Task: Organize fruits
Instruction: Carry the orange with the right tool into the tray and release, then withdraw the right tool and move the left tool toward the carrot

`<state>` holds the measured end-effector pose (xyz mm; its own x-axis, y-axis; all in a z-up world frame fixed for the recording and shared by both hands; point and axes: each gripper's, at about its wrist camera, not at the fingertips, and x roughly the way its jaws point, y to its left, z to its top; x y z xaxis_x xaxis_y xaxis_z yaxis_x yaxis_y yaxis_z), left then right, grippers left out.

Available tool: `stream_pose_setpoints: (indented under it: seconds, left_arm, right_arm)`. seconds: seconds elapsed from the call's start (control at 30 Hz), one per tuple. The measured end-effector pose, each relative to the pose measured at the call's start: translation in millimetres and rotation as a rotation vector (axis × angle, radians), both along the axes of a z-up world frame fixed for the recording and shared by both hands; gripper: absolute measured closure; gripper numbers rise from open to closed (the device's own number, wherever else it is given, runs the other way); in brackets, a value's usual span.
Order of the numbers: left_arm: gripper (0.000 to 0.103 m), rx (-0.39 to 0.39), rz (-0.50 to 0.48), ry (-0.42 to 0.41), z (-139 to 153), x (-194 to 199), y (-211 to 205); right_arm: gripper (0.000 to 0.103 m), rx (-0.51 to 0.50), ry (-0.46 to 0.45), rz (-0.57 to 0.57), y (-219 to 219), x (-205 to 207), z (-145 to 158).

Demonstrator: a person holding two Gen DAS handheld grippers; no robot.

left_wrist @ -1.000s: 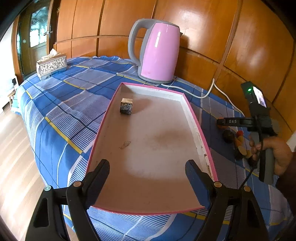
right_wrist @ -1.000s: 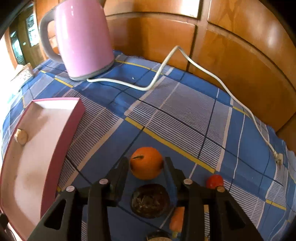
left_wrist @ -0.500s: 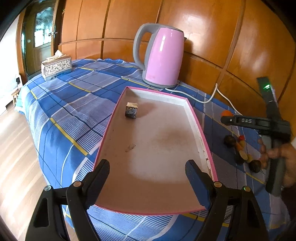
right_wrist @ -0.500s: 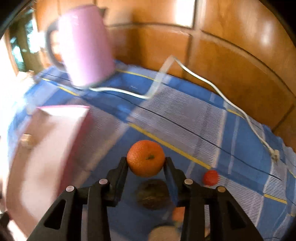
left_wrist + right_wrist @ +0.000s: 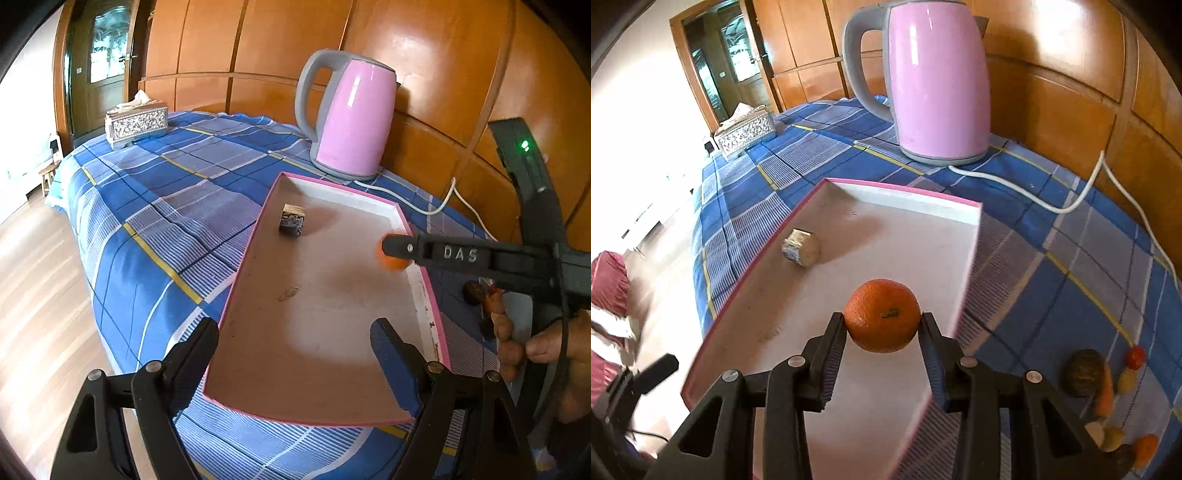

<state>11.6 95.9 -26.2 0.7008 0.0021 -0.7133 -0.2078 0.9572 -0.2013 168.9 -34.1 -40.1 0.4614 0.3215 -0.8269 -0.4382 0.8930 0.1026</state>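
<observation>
Two grippers were in play over the pink-rimmed tray (image 5: 964, 295), which serves as landmark throughout.

Nearest, at the tray's near short edge: left gripper (image 5: 295, 343), fingers spread wide apart, holding nothing, hanging just above the rim. Judged idle, or steadying the view.

Next, over the tray's right long edge: right gripper (image 5: 882, 332), clamped on the orange (image 5: 882, 320). Fruit pinched at its widest part by the very fingertips, clear of the tray floor. From the left wrist camera the orange (image 5: 391, 258) showed only as a sliver behind the finger, above the right rim.

Risks noted:
- Round, smooth skin held at the tips only. A jolt or a slackened squeeze could let it squirt out forward.
- It hung about over the rim, barely inside. Released there, it might strike the edge and drop outside, toward the loose pile of small fruits (image 5: 1108, 384) on the cloth to the tray's right.
- Tray floor flat, walls low. Dropped from height, the orange would likely roll, perhaps into the small wrapped block (image 5: 800, 252) by the left wall toward the far end.
- Tray sat on a soft checked cloth (image 5: 1052, 266); a knock from either gripper could shift it.

Beyond the far short edge: pink kettle (image 5: 931, 81) with its white cord (image 5: 1082, 195) trailing right. A fruit bouncing over the far wall could run against the cord. Farther left, a tissue box (image 5: 136, 121), well apart and out of harm.
</observation>
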Motion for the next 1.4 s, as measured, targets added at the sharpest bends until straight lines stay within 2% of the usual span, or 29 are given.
stream_pose_setpoints:
  seconds: [0.07, 0.17, 0.47, 0.97, 1.23, 1.4]
  left_arm:
    - [0.018, 0.001, -0.001, 0.000, -0.2, -0.2, -0.4]
    - [0.018, 0.002, -0.004, -0.005, 0.7, -0.7, -1.9]
    - [0.017, 0.008, -0.017, -0.010, 2.9, -2.8, -8.0]
    - [0.017, 0.006, -0.020, -0.014, 4.6, -5.3, -12.1]
    - [0.016, -0.004, -0.051, -0.020, 6.2, -6.3, -17.9]
    - [0.016, -0.001, -0.077, -0.034, 8.4, -8.0, -22.4]
  right_arm:
    - [0.052, 0.009, -0.003, -0.008, 4.0, 0.8, 2.1]
    - [0.048, 0.024, -0.020, -0.010, 4.0, -5.5, 9.1]
    - [0.047, 0.024, -0.063, -0.071, -24.1, -30.1, 17.4]
    - [0.046, -0.059, -0.179, -0.194, -61.5, -78.4, 21.7]
    - [0.045, -0.070, -0.204, -0.317, -101.1, -102.8, 19.8]
    - [0.045, -0.075, -0.207, -0.436, -139.6, -119.5, 12.6]
